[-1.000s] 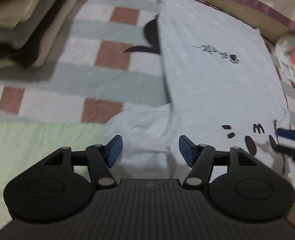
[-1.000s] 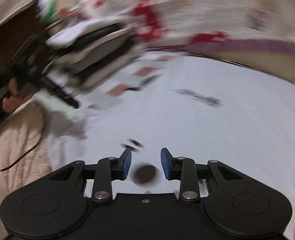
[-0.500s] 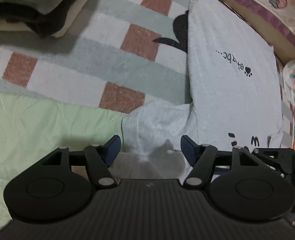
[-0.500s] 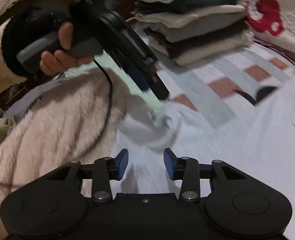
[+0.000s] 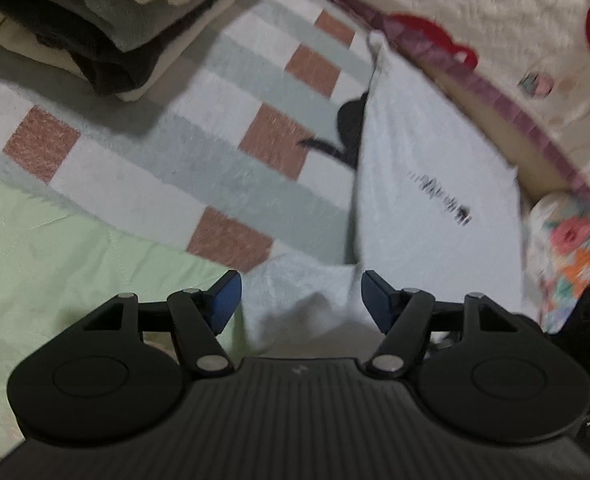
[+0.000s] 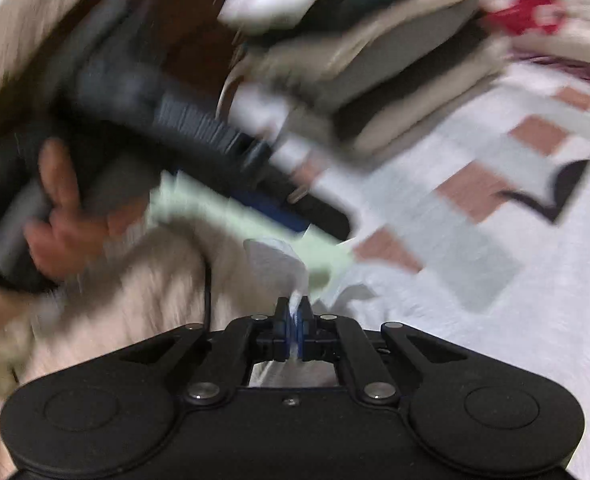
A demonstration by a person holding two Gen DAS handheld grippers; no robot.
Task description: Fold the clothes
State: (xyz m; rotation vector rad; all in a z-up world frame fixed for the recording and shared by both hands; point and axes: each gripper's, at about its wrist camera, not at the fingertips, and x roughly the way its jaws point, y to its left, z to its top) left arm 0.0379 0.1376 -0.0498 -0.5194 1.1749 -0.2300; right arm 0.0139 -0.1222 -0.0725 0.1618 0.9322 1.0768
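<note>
Shirt flat at centre right; sleeve pinched in right gripper. Left gripper wide, empty. Advise folding sleeve inward smoothly, keeping tension.

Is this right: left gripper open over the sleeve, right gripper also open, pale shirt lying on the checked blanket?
Not quite. The right gripper is shut, pinching a bit of the pale shirt between its blue pads, as the right wrist view shows. The rest holds: the left gripper is open over the sleeve, and the shirt lies on the checked blanket.
</note>
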